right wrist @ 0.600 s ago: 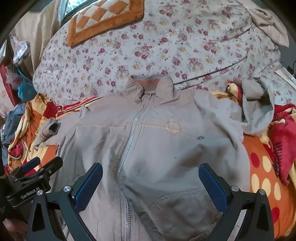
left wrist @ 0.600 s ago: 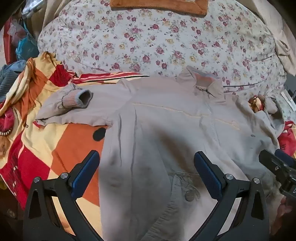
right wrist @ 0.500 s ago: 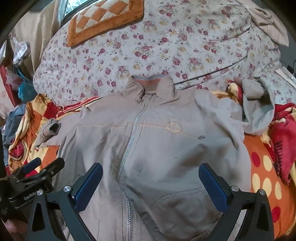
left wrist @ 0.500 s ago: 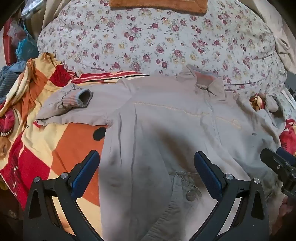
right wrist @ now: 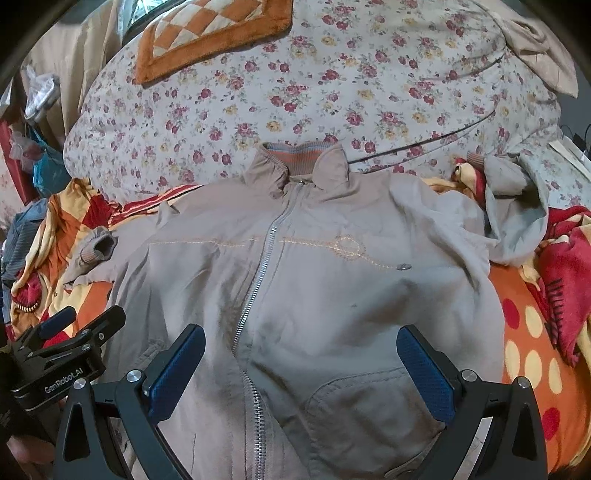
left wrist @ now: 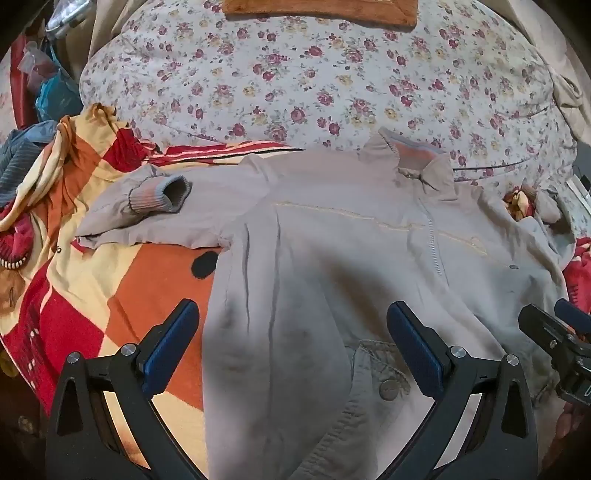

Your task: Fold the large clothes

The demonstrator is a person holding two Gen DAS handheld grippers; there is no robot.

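Note:
A large beige zip-up jacket (right wrist: 314, 280) lies front up and zipped on the bed, collar (right wrist: 303, 166) at the far side; it also shows in the left wrist view (left wrist: 332, 258). Its left sleeve, with a ribbed cuff (left wrist: 162, 194), is folded back on itself at the left. Its right sleeve (right wrist: 513, 210) is bunched up at the right. My left gripper (left wrist: 291, 343) is open and empty above the jacket's lower left part. My right gripper (right wrist: 301, 365) is open and empty above the lower front, near the zipper and pocket.
An orange, red and yellow patterned blanket (left wrist: 122, 291) lies under the jacket. A big floral quilt (right wrist: 332, 92) is heaped behind it, with an orange checkered cushion (right wrist: 207, 33) on top. More clothes (left wrist: 18, 158) and bags are piled at the far left.
Both grippers have drifted very slightly; the jacket sits a touch lower in the right wrist view. Both stay open and nothing was gripped.

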